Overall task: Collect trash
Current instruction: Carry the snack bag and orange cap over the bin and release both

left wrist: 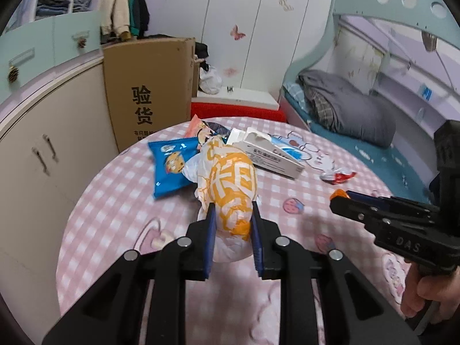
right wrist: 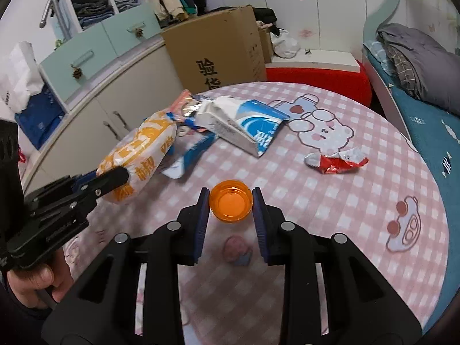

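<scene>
My left gripper (left wrist: 232,210) is shut on a crumpled orange-and-white plastic bag (left wrist: 227,184) and holds it over the pink checked table (left wrist: 120,201); the bag also shows in the right wrist view (right wrist: 138,155). My right gripper (right wrist: 231,197) is shut on a small orange cap (right wrist: 231,204), open side up, just above the table. Other trash lies on the table: a blue snack packet (left wrist: 169,169), a white-and-blue carton (right wrist: 244,126), a red-and-silver wrapper (right wrist: 336,159) and a pink packet (left wrist: 195,125).
A tall cardboard box (left wrist: 149,86) stands behind the table beside a cream cabinet (left wrist: 43,155). A red stool (right wrist: 316,77) sits at the far edge. A bed with a grey blanket (left wrist: 345,109) is to the right.
</scene>
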{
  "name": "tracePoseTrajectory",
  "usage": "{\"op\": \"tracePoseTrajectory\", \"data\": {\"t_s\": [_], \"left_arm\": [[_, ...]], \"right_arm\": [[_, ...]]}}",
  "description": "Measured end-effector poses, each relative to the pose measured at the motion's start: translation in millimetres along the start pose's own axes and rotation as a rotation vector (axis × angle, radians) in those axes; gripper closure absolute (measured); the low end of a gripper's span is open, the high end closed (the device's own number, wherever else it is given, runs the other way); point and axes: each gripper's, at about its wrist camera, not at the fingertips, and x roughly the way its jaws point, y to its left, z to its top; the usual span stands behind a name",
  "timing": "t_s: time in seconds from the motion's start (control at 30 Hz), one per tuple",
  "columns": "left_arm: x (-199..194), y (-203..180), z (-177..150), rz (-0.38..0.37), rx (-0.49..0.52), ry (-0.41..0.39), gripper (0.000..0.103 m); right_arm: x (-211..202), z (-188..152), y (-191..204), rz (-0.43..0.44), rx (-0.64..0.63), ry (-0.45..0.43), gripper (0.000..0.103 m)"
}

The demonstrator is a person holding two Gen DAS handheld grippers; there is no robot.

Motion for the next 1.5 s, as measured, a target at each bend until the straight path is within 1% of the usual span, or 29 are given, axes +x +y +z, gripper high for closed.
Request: {"op": "tracePoseTrajectory", "data": {"t_s": [0.23,0.37,0.57,0.8,0.93,1.0,1.1,1.23,1.3,1.4,1.5], "left_arm": [[-66,7,-26,0.01,-0.052,-0.066,0.082],[-107,18,-38,0.039,-0.077,-0.105,0.081],[-169,48,-63,0.128,-0.139,-0.163,0.081],[-221,98,-100,0.263,-0.251,-0.185,0.081],[-239,135,-133,0.342,-0.338,-0.153,0.081],[-245,155,-154,0.382,-0.385,-0.125,0.081],[-249,183,-182,0.42,-0.446,-0.08,0.081],[-247,210,-215,0.448,-0.52,-0.021,0.081],[-245,222,-230,0.447,-0.556,0.004,0.081],[-231,244,-252,0.444,-0.611,0.063,0.081],[-219,257,-265,0.432,-0.648,0.101,0.081]], "right_arm": [[-33,-10,35,0.034,-0.052,-0.031,0.073],[-49,-14,62,0.07,-0.09,-0.045,0.073],[-63,-22,119,0.16,-0.173,-0.05,0.073],[-58,-33,196,0.274,-0.281,-0.02,0.073],[-42,-49,249,0.363,-0.343,0.027,0.073],[-28,-61,279,0.4,-0.378,0.072,0.073],[-7,-79,314,0.442,-0.421,0.139,0.073],[22,-99,355,0.451,-0.473,0.218,0.073],[39,-111,374,0.455,-0.494,0.262,0.073],[58,-127,392,0.452,-0.515,0.314,0.073],[73,-139,402,0.442,-0.527,0.354,0.073]]}}
